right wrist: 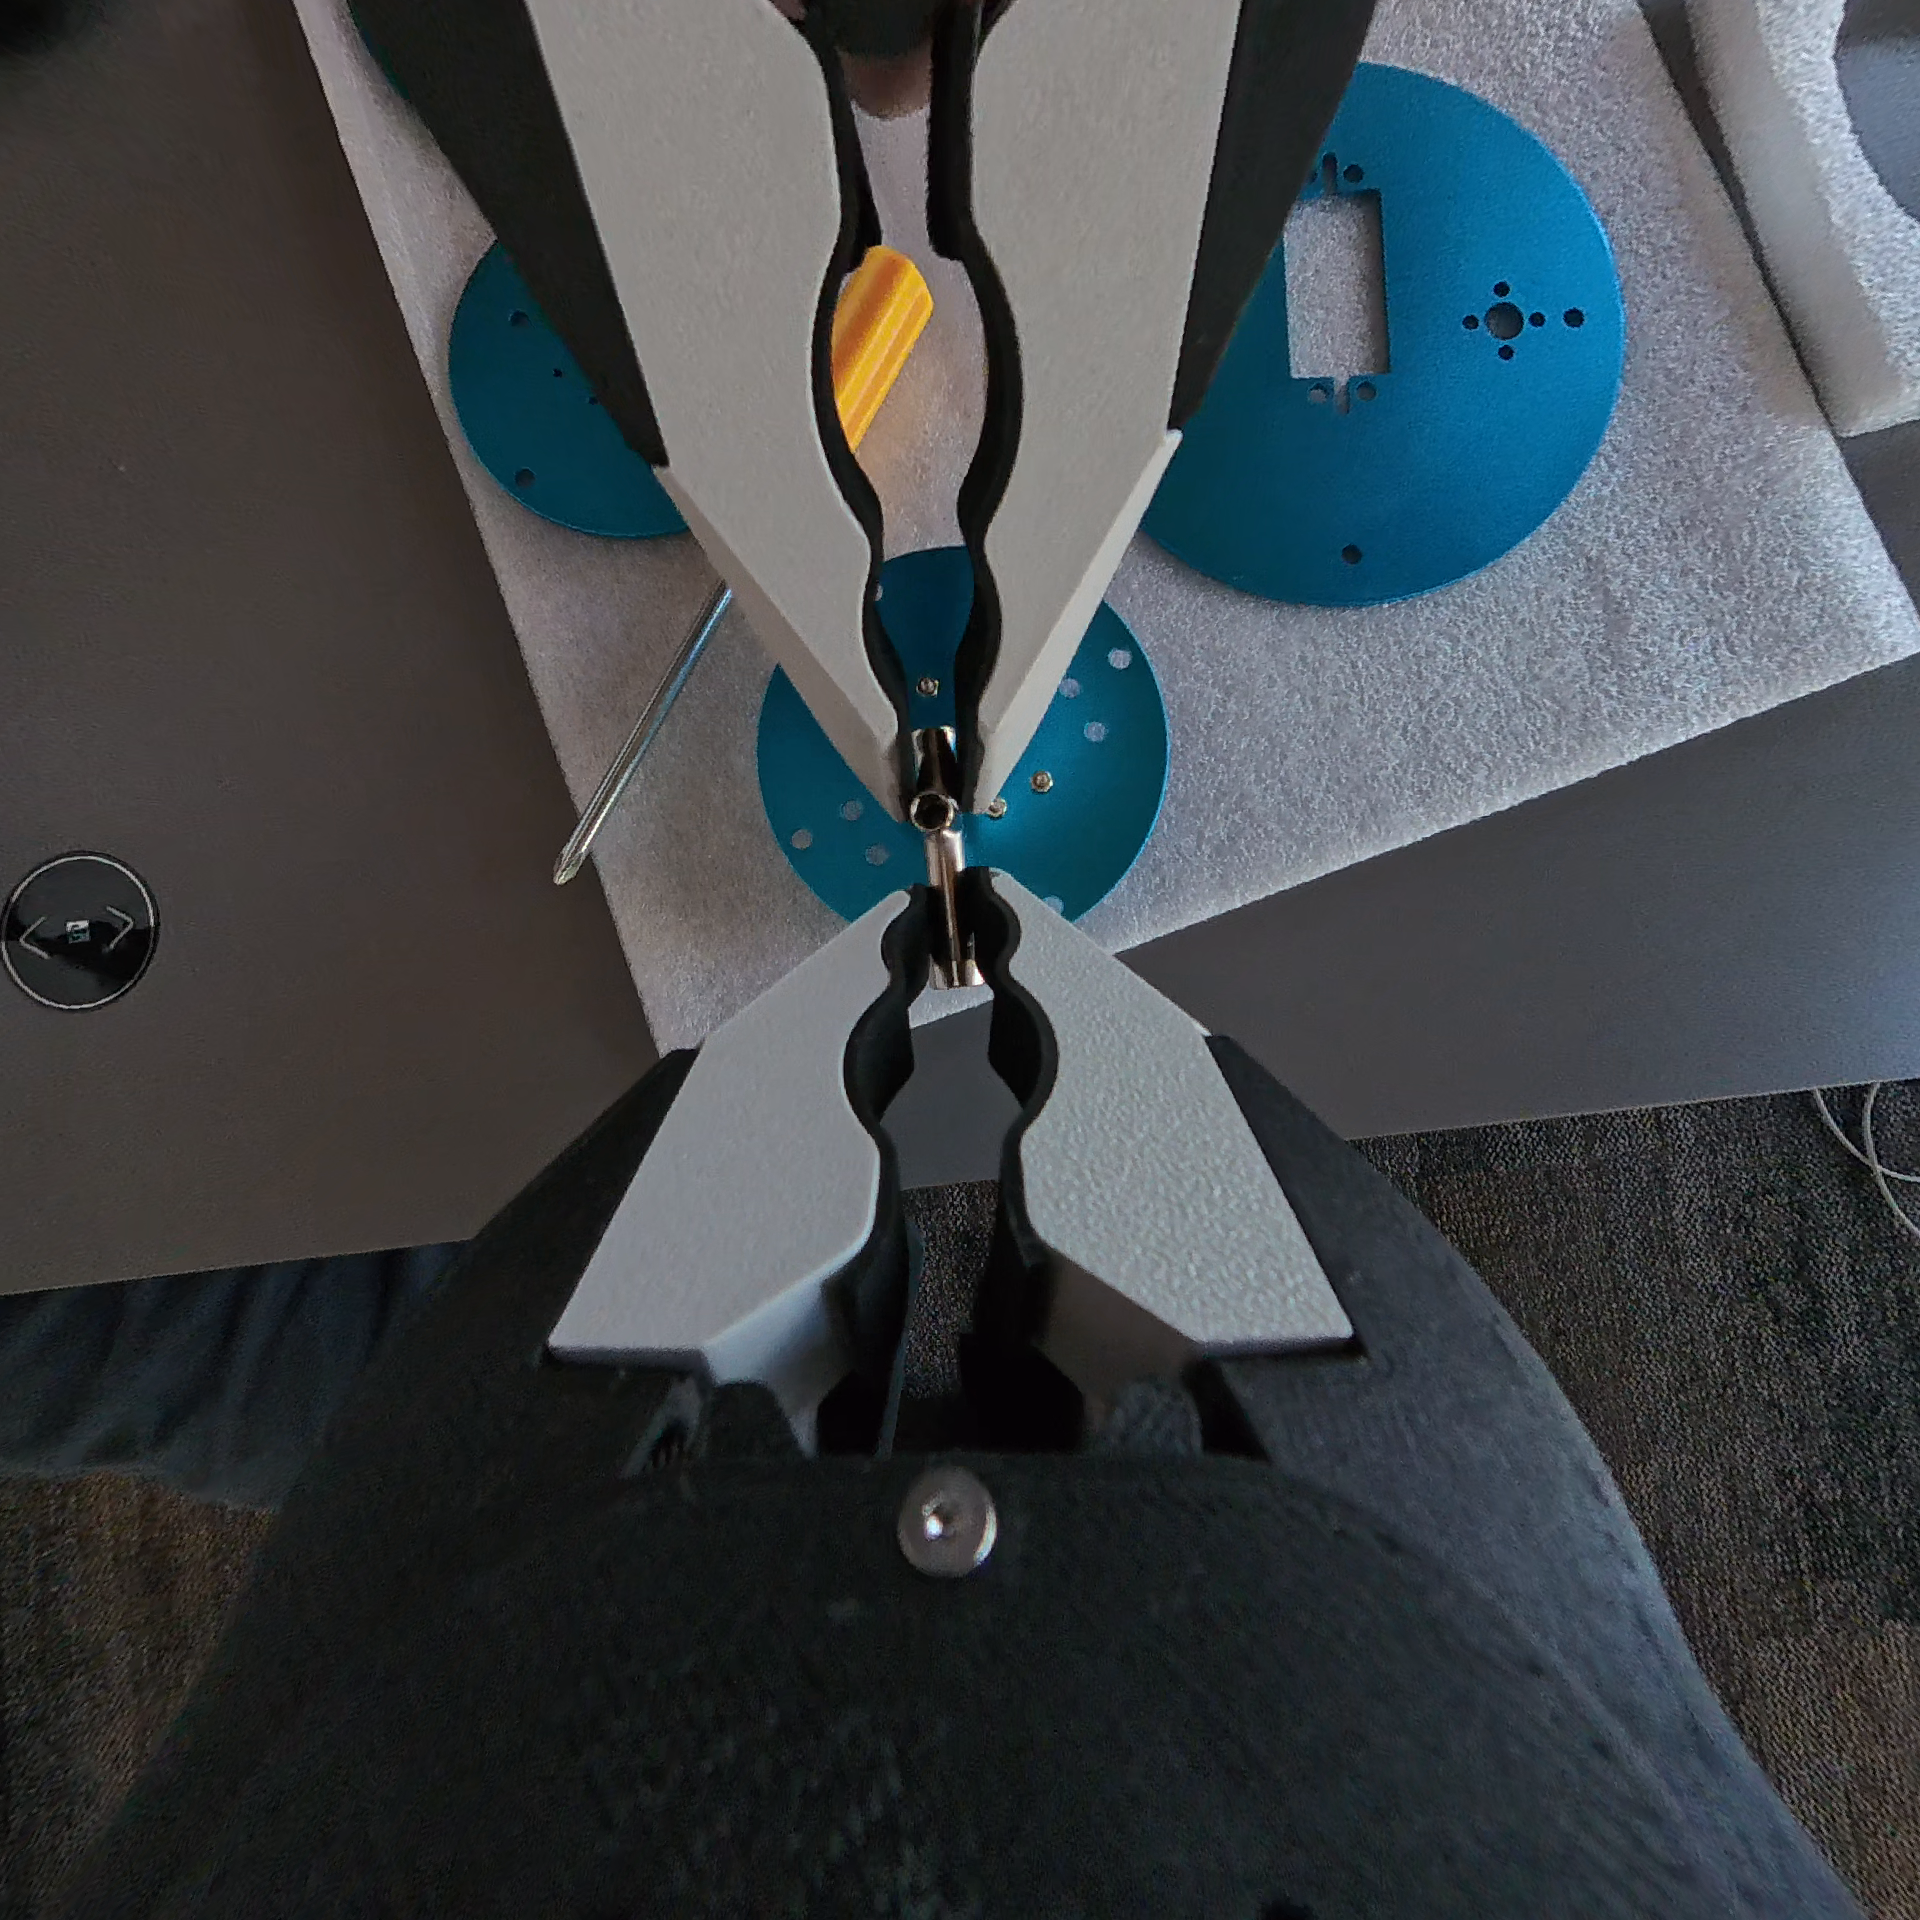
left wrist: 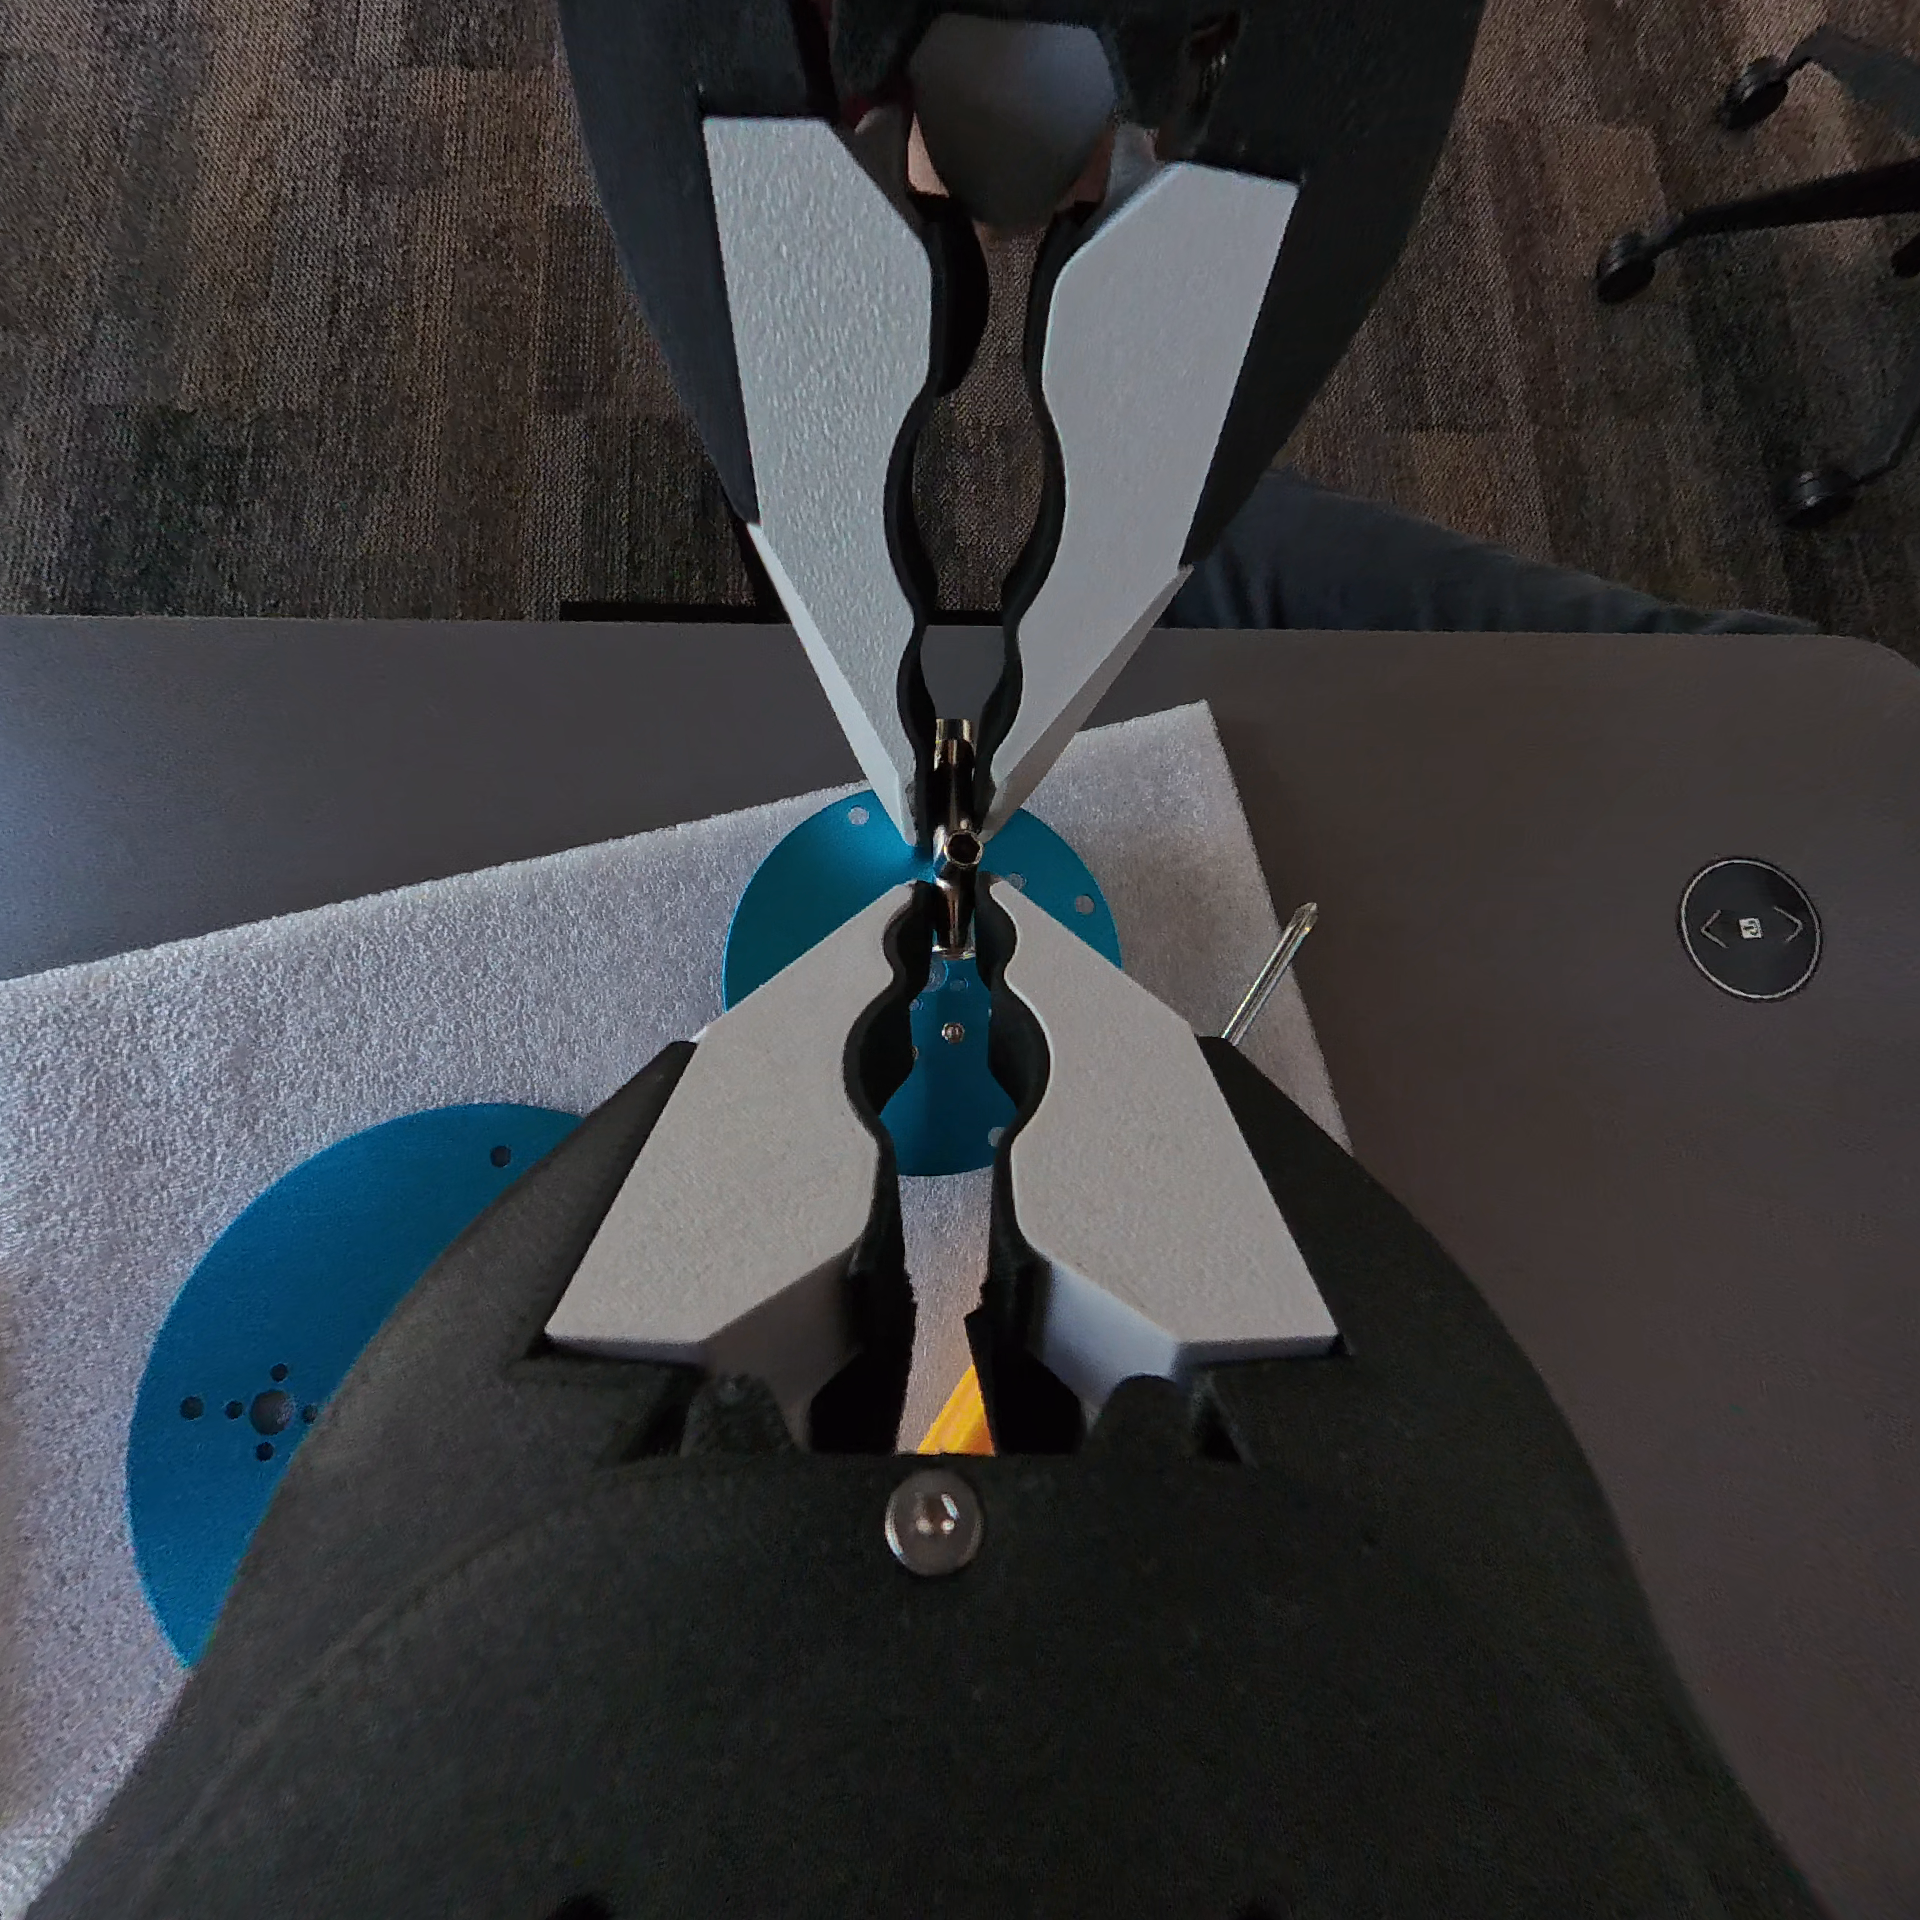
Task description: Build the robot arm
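Observation:
My left gripper (left wrist: 951, 902) is shut on a small silver metal post (left wrist: 951, 920). My right gripper (right wrist: 943, 902) faces it tip to tip and is shut on a second silver post (right wrist: 943, 914). In the left wrist view the right gripper (left wrist: 951, 821) comes in from the top. In the right wrist view the left gripper (right wrist: 933, 795) does the same. The two posts meet at a hollow hex end (left wrist: 958, 850) between the tips; I cannot tell whether they are joined. Both are held just above a small blue perforated disc (right wrist: 1070, 831), which also shows in the left wrist view (left wrist: 800, 914).
White foam sheet (right wrist: 1455, 707) lies on the grey table (right wrist: 260, 623). On it lie a large blue disc (right wrist: 1455, 468) with a rectangular cutout, another blue disc (right wrist: 540, 416), and a screwdriver (right wrist: 644, 738) with an orange handle (right wrist: 878, 332). A round control button (left wrist: 1749, 928) is set in the table. Chair casters (left wrist: 1621, 260) stand on the carpet. My left and right fingertips are right by each other.

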Demonstrator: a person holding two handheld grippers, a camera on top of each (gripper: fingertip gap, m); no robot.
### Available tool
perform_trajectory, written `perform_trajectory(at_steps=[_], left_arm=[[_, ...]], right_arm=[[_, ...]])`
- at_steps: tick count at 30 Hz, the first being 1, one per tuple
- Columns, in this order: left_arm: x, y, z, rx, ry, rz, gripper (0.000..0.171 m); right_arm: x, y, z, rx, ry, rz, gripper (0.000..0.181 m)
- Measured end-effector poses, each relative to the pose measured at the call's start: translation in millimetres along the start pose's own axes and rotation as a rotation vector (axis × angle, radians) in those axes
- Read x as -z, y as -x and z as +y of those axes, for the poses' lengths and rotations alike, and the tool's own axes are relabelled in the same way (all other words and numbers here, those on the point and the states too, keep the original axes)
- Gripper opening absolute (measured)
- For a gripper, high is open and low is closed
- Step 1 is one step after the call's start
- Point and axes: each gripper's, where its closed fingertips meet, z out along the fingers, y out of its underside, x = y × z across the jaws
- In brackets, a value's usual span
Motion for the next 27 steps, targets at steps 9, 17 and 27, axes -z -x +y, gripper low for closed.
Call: perform_trajectory(at_steps=[9,17,27], left_arm=[[-0.3,0.2,0.9,0.023,-0.030,0.028,0.006],[-2.7,-0.4,-4.8,0.013,-0.027,0.034,0.017],[-6.3,1.5,0.3,0.000,-0.052,0.014,0.006]], right_arm=[[-0.7,-0.1,-0.2,-0.038,0.001,-0.032,0.007],[-0.5,-0.7,-1.1,-0.034,-0.005,-0.022,0.007],[11.3,-4.8,8.6,-0.074,-0.096,0.036,0.031]])
